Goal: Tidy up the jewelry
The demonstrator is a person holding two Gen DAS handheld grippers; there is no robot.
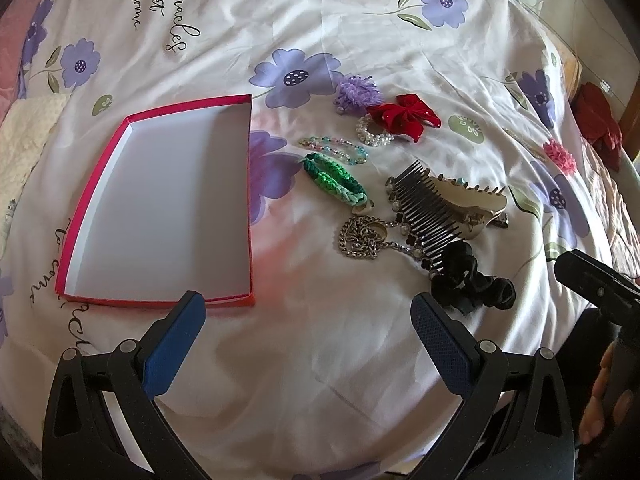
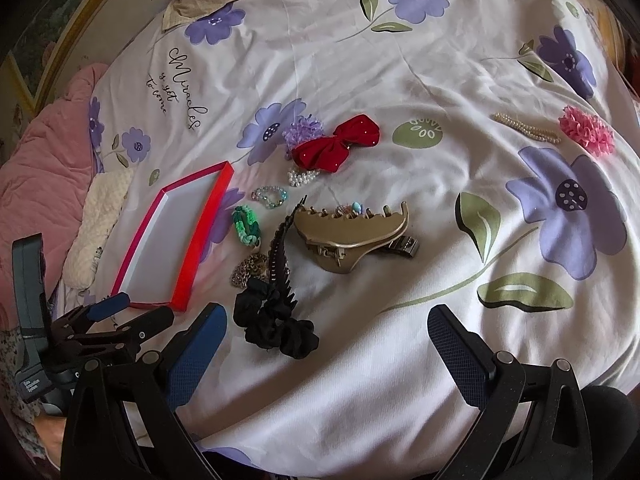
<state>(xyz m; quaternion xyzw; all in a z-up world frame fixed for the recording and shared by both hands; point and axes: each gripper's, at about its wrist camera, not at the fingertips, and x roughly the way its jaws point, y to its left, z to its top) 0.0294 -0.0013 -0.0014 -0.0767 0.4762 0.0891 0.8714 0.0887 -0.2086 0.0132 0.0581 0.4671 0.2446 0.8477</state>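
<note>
An empty red box [image 1: 100, 184] [image 2: 202, 216] with a white inside lies on the bedsheet. To its right is a heap of jewelry: a green braided bracelet [image 1: 334, 180] [image 2: 247, 229], a pastel bead bracelet [image 1: 336, 149], a pearl bracelet [image 1: 374, 136], a red bow [image 1: 404, 116] [image 2: 336, 144], a purple pompom [image 1: 356, 92], a metal chain [image 1: 360, 236], a black comb [image 1: 424, 208], a gold claw clip [image 1: 468, 204] [image 2: 352, 236] and a black scrunchie [image 1: 472, 284] [image 2: 276, 324]. My left gripper [image 1: 308, 310] is open near the box's front edge. My right gripper [image 2: 326, 322] is open, just right of the scrunchie.
A pearl strand [image 2: 526, 128] and a pink pompom [image 2: 586, 134] [image 1: 560, 155] lie apart at the far right. A pink blanket [image 2: 44, 184] and a cream cloth [image 2: 96, 224] sit left of the box. A hand [image 1: 600, 392] holds the other gripper at the right edge.
</note>
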